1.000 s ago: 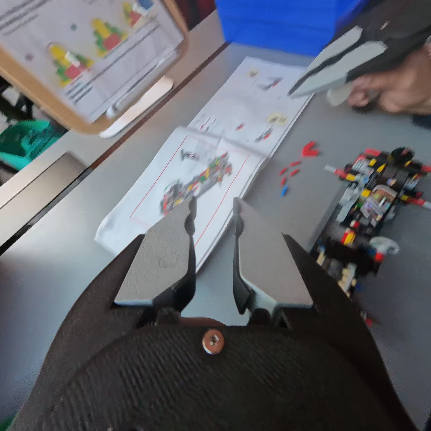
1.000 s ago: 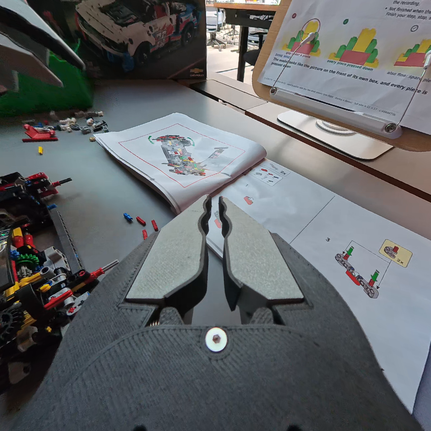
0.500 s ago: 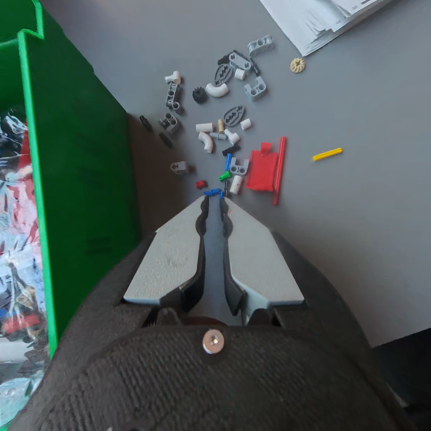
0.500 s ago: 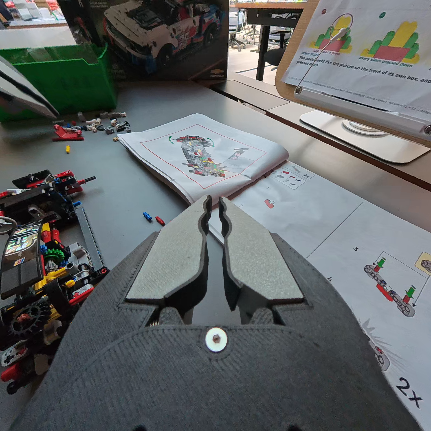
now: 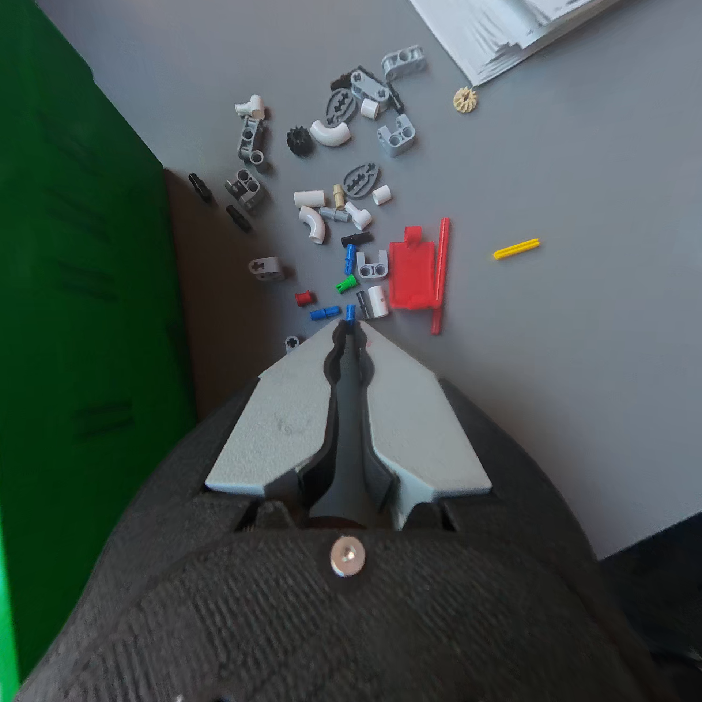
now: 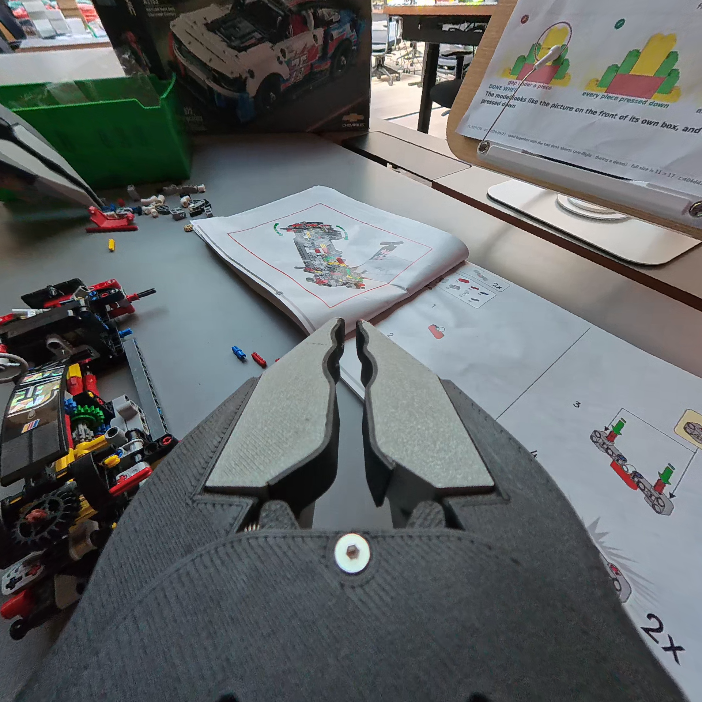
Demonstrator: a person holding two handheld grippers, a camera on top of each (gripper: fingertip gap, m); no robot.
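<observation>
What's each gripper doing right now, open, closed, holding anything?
Left gripper: closed on a small blue plastic connector pin at its fingertips.
Right gripper: nearly closed, nothing between its fingers.

The green plastic bin point(image 5: 76, 266) is cut off at the left edge; the white paper booklet point(image 5: 532, 34) runs off the top.

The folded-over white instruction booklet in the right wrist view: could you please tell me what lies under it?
Under the folded-over white instruction booklet lies a printed white sheet of numbered steps, flat on the grey table. Whatever the sheet shows beneath the booklet is covered.
</observation>
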